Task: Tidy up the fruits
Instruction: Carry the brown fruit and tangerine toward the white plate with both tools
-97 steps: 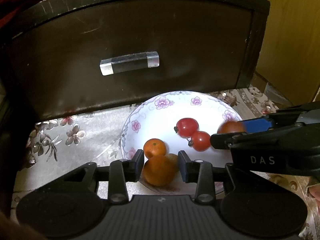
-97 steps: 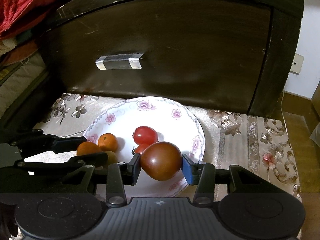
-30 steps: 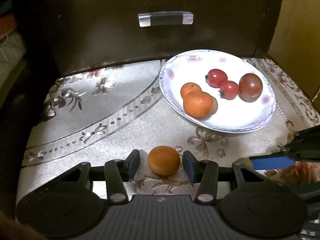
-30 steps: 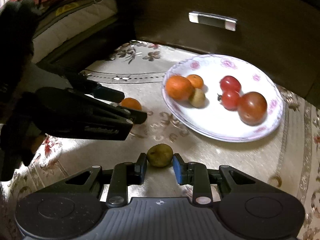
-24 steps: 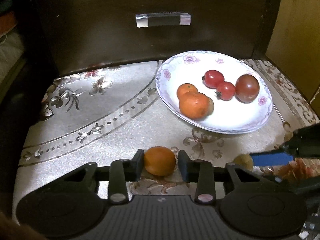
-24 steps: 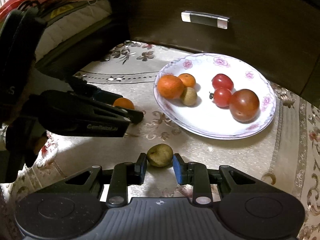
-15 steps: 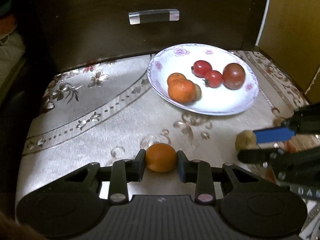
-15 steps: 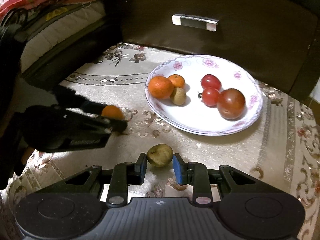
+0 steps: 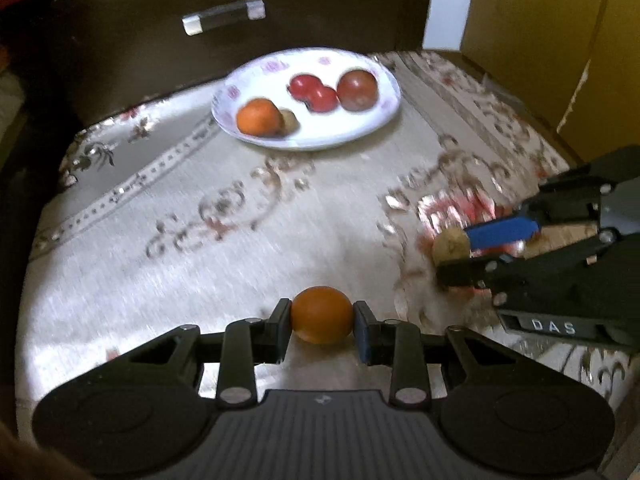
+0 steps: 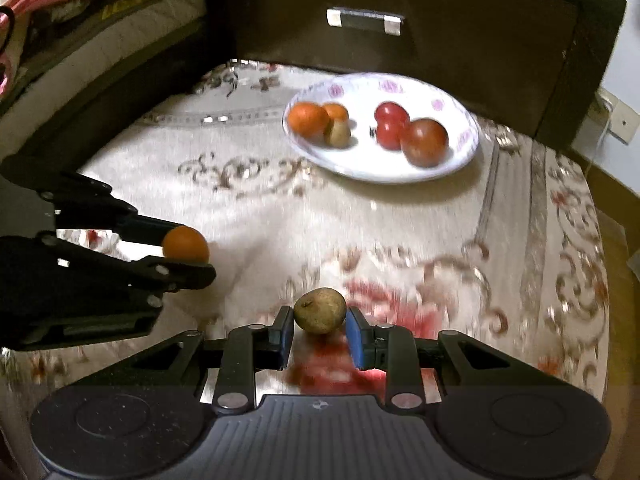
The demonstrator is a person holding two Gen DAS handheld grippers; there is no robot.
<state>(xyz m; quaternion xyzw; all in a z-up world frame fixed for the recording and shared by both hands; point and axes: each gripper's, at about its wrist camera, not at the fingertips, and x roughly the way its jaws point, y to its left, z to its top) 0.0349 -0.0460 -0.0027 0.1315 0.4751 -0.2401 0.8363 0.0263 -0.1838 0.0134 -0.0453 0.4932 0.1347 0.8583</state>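
left gripper (image 9: 322,320) is clamped on a small orange fruit (image 9: 322,314), pads (image 9: 280,326) pressing both sides; its jaws have just been closing in on it. fruit sits between the tips above the patterned tablecloth (image 9: 240,240), can't tell if it touches the cloth. in the right wrist view the same orange fruit (image 10: 186,245) shows pinched at the end of the left gripper (image 10: 188,246), over at the left.

right gripper (image 10: 320,326) is closed on a small brown-green fruit (image 10: 320,310), blue-faced pads (image 10: 354,340) on either side. left wrist view has that brown-green fruit (image 9: 452,246) at the right gripper's (image 9: 456,248) tip, w/ a blue pad just beside it, over a red flower print.

both grippers sit near each other on the near part of the cloth, well apart from the plate (image 10: 460,160).

white flowered plate holds an orange (image 10: 308,120), a smaller orange (image 10: 336,112) behind it, a brownish fruit (image 10: 338,133) touching them, two red tomatoes (image 10: 390,124) together, and a bigger dark red tomato (image 10: 426,142) beside those.

behind the plate: dark wood drawer front (image 10: 440,20) w/ a clear handle (image 10: 364,20). frames are motion-blurred.
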